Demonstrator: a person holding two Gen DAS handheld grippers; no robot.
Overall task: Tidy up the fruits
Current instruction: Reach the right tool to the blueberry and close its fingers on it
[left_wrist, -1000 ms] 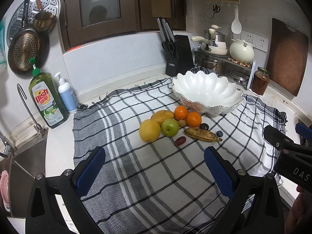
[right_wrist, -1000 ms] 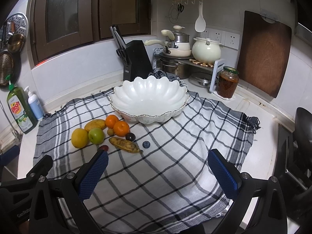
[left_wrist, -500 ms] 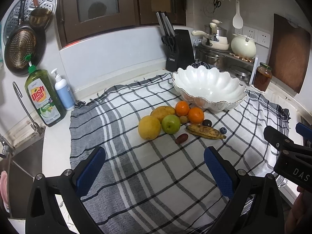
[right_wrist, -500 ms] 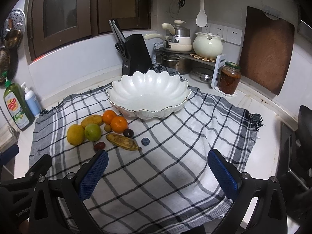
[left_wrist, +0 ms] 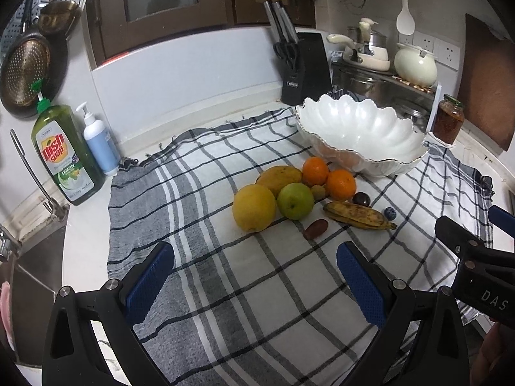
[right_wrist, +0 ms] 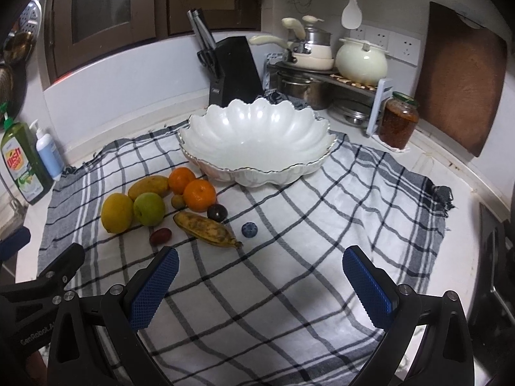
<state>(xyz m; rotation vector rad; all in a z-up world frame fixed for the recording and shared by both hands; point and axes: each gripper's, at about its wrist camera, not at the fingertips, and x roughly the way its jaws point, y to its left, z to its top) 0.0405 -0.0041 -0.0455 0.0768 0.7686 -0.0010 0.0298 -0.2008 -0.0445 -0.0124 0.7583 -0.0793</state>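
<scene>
Both sets of jaws stand wide apart and hold nothing: my left gripper (left_wrist: pixel 256 276) hangs over bare checked cloth (left_wrist: pixel 257 289) short of the fruit, and my right gripper (right_wrist: pixel 260 284) does the same, aimed further toward the bowl side. Over the last second both cameras have crept forward and down a little, so the fruit cluster sits larger and nearer in each view, while nothing on the bench has shifted. Just past the left jaws lie the small red fruit (left_wrist: pixel 316 228) and the lemon (left_wrist: pixel 254 207), with the green apple (left_wrist: pixel 295 200) touching it, the mango (left_wrist: pixel 279 178) behind, two oranges (left_wrist: pixel 340 184) and a spotted banana (left_wrist: pixel 357 215). From the right view the banana (right_wrist: pixel 206 227), a dark plum (right_wrist: pixel 217 212) and a lone blueberry (right_wrist: pixel 249 229) are nearest. The white scalloped bowl (right_wrist: pixel 257 122) stands empty behind the cluster, just beside the oranges. I judge this as the approach only: no fruit moved yet, the first pick still to choose.
</scene>
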